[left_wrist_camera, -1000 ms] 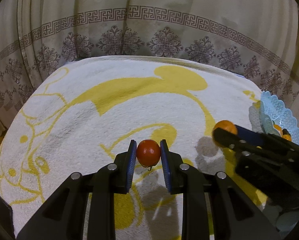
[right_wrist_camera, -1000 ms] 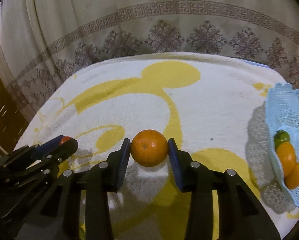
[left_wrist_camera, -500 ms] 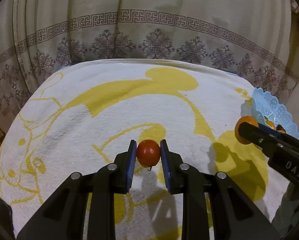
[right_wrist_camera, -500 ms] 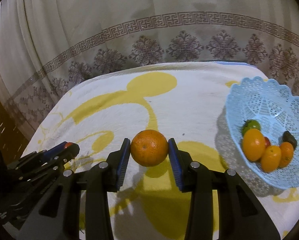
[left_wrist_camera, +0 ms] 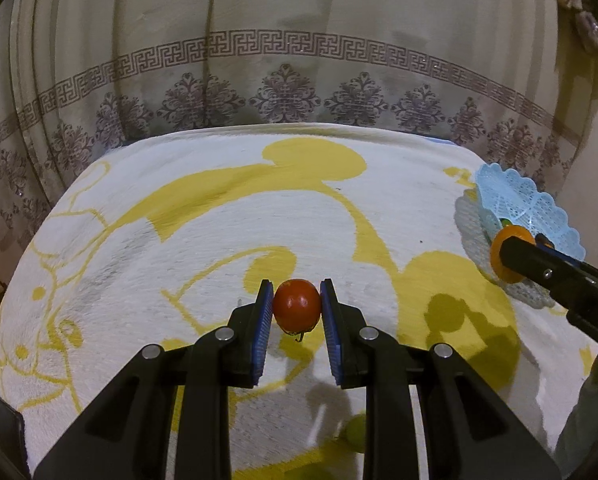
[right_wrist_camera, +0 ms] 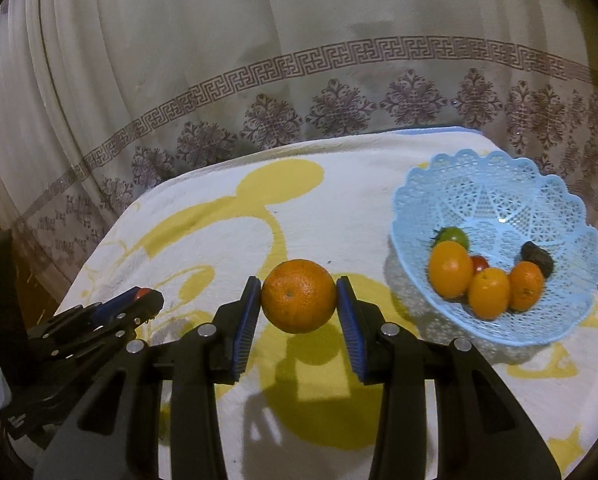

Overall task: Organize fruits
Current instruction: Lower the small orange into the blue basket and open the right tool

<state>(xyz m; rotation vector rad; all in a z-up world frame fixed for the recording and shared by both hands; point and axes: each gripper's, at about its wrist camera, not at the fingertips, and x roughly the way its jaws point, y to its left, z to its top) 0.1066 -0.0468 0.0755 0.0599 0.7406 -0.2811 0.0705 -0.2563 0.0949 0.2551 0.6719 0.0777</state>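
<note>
Since a second ago, both tools have risen off the cloth and swung right; the blue lace basket (right_wrist_camera: 499,208), then cut off at the right wrist view's edge, now sits fully in sight.

Right tool (right_wrist_camera: 299,300): pinching the orange (right_wrist_camera: 299,295) across its widest part, blue pads flat on either flank, fruit held clear above the yellow-and-white cloth (right_wrist_camera: 339,208) on the table, shadow directly beneath. Basket lies ahead and to the right, near but not yet under the fruit.

Left tool (left_wrist_camera: 297,306): pinching a small red tomato (left_wrist_camera: 297,304), stalk end down with a bit of dried stem hanging. Also lifted above the cloth, well apart from the basket (left_wrist_camera: 511,200).

Handling, judged:
- Orange: firm, dimpled peel, good friction on the ribbed pads. Heaviest piece here but the equator hold looks secure. Tolerates squeeze.
- Tomato: light, smooth, thin-skinned; likely to bruise or split if pressed harder, and could squirt out if gripped off-centre. Present hold is across the middle, which suits it.
- Basket: thin perforated plastic, light, probably tips or slides if a fruit is dropped on the rim.

Basket already holds three orange fruits (right_wrist_camera: 451,268), a green one (right_wrist_camera: 455,236), something red and a dark piece. Best lowered into the open far half rather than released from height.
</note>
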